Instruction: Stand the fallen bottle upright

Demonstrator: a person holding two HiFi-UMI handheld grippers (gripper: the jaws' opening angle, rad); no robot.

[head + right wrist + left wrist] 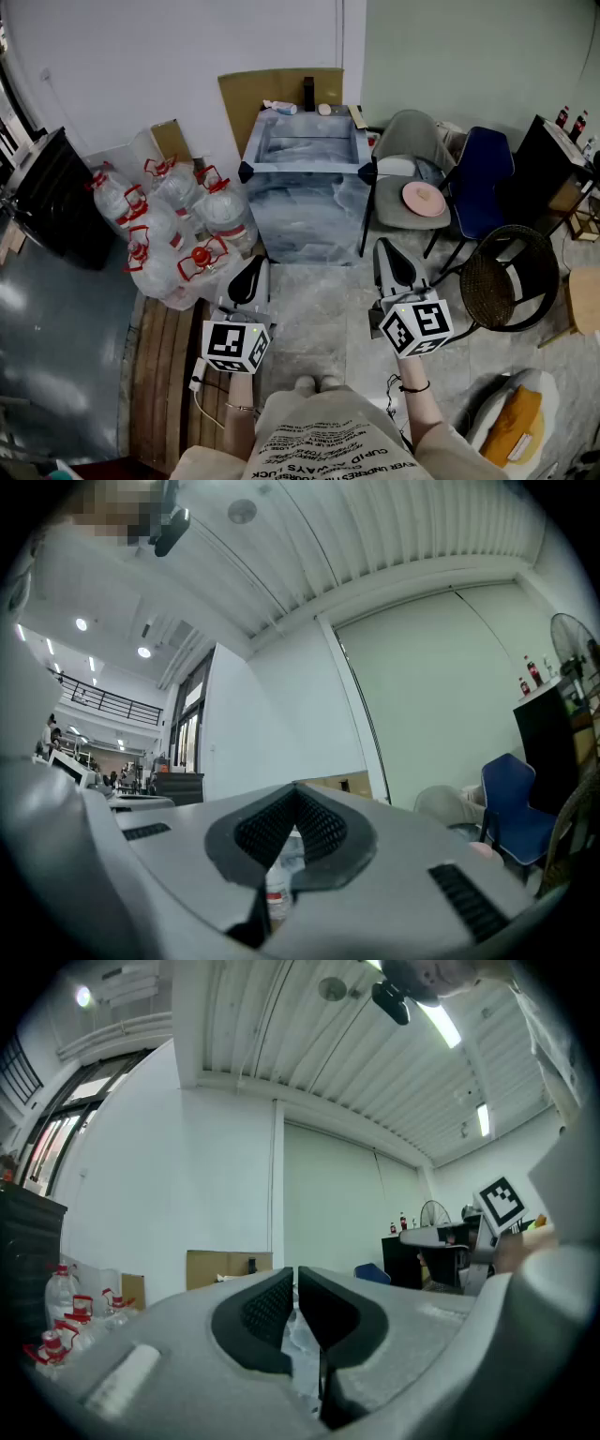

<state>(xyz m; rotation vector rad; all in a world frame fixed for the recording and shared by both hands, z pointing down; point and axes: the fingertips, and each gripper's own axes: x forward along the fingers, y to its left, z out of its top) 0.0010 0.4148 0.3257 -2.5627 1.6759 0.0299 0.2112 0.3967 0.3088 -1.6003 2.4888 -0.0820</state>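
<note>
We hold the left gripper (251, 272) and right gripper (388, 258) short of the covered table (305, 170) — both have jaws closed and empty; a bottle (281, 107) lies at its far edge.

White wall (187, 56), pale floor (319, 305), blue chair (483, 183)

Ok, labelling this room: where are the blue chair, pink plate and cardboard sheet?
blue chair (482, 176), head view, its blue padding.
pink plate (424, 199), head view, its middle.
cardboard sheet (242, 103), head view, its bare left part.
</note>
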